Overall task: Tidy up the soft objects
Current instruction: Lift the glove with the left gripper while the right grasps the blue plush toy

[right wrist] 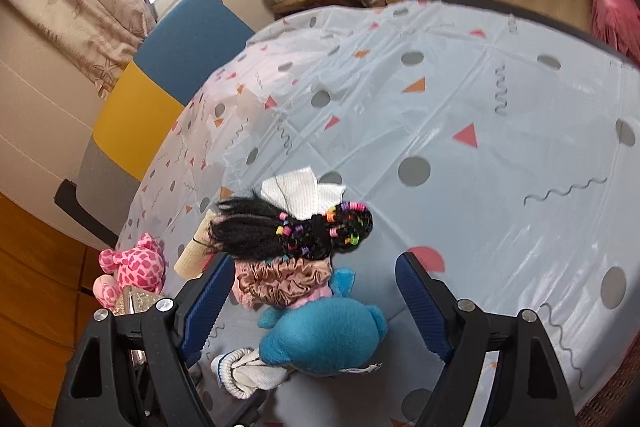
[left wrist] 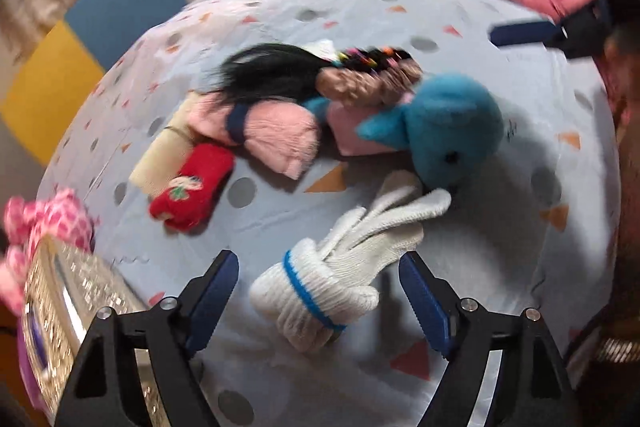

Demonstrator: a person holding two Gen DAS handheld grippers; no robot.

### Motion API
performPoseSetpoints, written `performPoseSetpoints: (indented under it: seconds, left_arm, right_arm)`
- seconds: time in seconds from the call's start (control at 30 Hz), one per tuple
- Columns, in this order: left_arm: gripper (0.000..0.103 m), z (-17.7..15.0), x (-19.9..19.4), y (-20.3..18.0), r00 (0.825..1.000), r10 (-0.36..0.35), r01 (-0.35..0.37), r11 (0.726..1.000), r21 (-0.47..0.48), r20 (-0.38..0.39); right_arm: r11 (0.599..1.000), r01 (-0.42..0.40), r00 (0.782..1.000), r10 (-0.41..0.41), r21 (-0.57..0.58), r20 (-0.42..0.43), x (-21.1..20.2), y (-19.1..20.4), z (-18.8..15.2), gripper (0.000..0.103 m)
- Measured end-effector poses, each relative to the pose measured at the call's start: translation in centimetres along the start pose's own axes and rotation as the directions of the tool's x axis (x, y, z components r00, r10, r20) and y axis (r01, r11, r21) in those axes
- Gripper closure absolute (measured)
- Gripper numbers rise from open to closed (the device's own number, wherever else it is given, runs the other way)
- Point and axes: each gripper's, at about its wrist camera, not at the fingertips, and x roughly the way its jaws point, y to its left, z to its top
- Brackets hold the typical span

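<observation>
A person's left gripper (left wrist: 316, 291) hangs over a rolled white glove (left wrist: 320, 291) on a round table (right wrist: 500, 87), its jaws spread wide to either side of the roll and pressing on nothing. The glove lies between the blue pads, which suggests it is the item in hand, whether about to be taken or just set down. The right gripper (right wrist: 316, 299) waits equally wide and empty above a blue plush (right wrist: 324, 339), apparently lined up for its own pick. The soft things cluster at the table's left side: a black wig (left wrist: 272, 71) with bright beads, a brown scrunchie (right wrist: 280, 281), a pink knit (left wrist: 276, 139), a red mitten (left wrist: 192, 183) and a white cloth (right wrist: 300, 193). A pink spotted toy (right wrist: 132, 267) sits at the table's left edge beside a glittery box (left wrist: 72, 291), possibly where the items are meant to go. The table's right and far parts lie bare, leaving open room for both hands to move.
</observation>
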Motion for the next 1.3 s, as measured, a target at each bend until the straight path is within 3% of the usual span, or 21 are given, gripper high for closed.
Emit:
performPoseSetpoints:
  seconds: [0.1, 0.23, 0.47, 0.7, 0.73, 0.77, 0.83, 1.0, 1.3]
  left_arm:
    - [0.044, -0.1, 1.4, -0.4, 1.0, 0.0, 0.001, 1.0, 0.031, -0.028]
    - [0.052, -0.7, 1.9, 0.3, 0.998, -0.053, 0.051, 0.996, -0.08, -0.024]
    - [0.054, -2.6, 0.2, 0.8, 0.998, -0.069, 0.07, 0.978, -0.197, 0.012]
    - [0.054, -3.7, -2.8, 1.7, 0.992, -0.111, 0.124, 0.947, -0.297, 0.058]
    - [0.055, -3.6, -3.7, 2.1, 0.991, -0.111, 0.13, 0.941, -0.312, 0.078]
    - [0.055, -3.5, -4.2, 2.4, 0.989, -0.113, 0.136, 0.936, -0.324, 0.091]
    - [0.055, -3.3, -5.6, 3.8, 0.984, -0.12, 0.161, 0.914, -0.372, 0.129]
    - [0.054, -2.6, -8.4, 8.4, 0.973, -0.096, 0.19, 0.846, -0.498, 0.21]
    - [0.054, -2.6, -8.6, 13.4, 0.983, -0.03, 0.14, 0.761, -0.634, 0.181]
  right_arm:
    - [1.0, -0.004, 0.999, 0.004, 0.004, -0.033, 0.7, 0.0, -0.1, 0.019]
    - [1.0, 0.007, 0.997, -0.008, -0.015, -0.072, 1.4, 0.3, -0.4, 0.018]
    - [0.994, 0.05, 0.982, -0.067, -0.095, -0.178, 3.6, 1.2, -1.4, 0.018]
    - [0.966, 0.105, 0.949, -0.168, -0.235, -0.266, 6.0, 2.8, -3.1, 0.018]
    - [0.962, 0.111, 0.947, -0.179, -0.251, -0.267, 6.2, 2.9, -3.2, 0.022]
    - [0.955, 0.123, 0.945, -0.196, -0.271, -0.261, 6.3, 3.1, -3.4, 0.039]
    - [0.933, 0.143, 0.937, -0.235, -0.329, -0.258, 6.5, 3.7, -3.9, 0.04]
    - [0.901, 0.107, 0.933, -0.237, -0.42, -0.271, 6.9, 5.3, -5.1, 0.043]
    - [0.901, 0.109, 0.928, -0.244, -0.421, -0.282, 7.2, 5.1, -4.9, 0.042]
